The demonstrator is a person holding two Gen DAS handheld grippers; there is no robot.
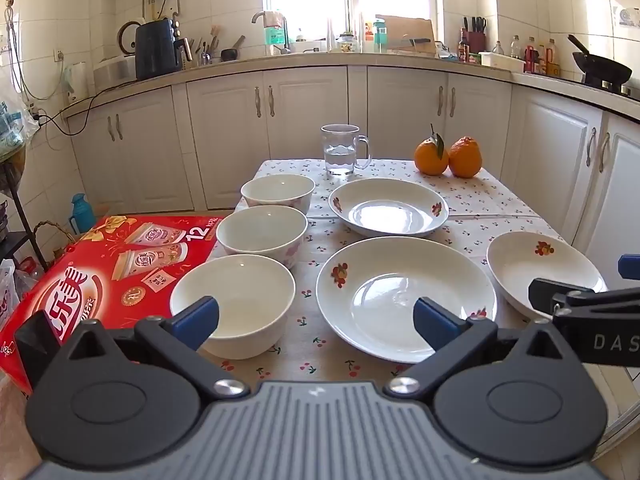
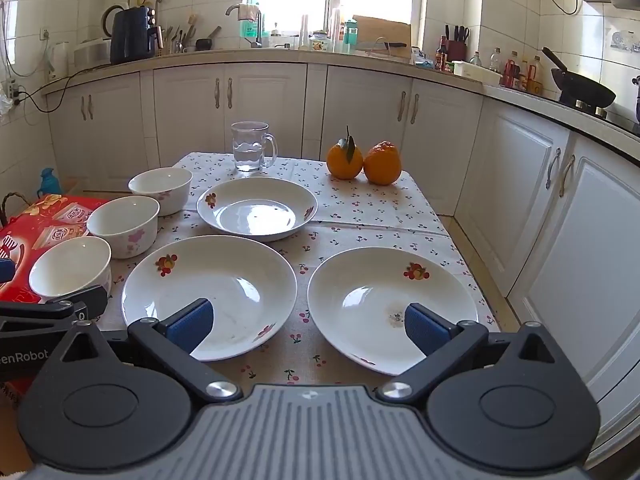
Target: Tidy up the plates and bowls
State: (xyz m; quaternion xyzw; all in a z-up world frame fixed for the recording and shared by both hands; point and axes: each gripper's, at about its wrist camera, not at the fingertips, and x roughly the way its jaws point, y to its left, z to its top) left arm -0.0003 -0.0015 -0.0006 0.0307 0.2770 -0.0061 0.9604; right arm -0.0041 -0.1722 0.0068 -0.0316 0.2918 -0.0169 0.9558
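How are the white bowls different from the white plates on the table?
The bowls are deep with steep sides; the plates are wide and shallow. The bowls carry pink flowers on the outside; the plates carry fruit pictures inside the rim. The bowls stand in a line on the left; the plates spread out beside them. All are white and empty.

1. Left gripper [image 1: 316, 318]: black two-finger hand-held unit with a ribbed grey body and blue pads. Jaws spread wide, nothing between them, nothing touched. Tilted forward and downward. Blue left pad [image 1: 198, 320] and blue right pad [image 1: 434, 322] both unobstructed.
2. Right gripper [image 2: 308, 326]: same black-and-grey build, blue pads. Jaws spread wide, gap empty, no contact. Tilted forward and downward at a similar pitch.
3. Relative placement: the two units sit side by side. Each one's black finger linkage shows beyond the other's outer jaw, at the frame edge; the two stand apart.
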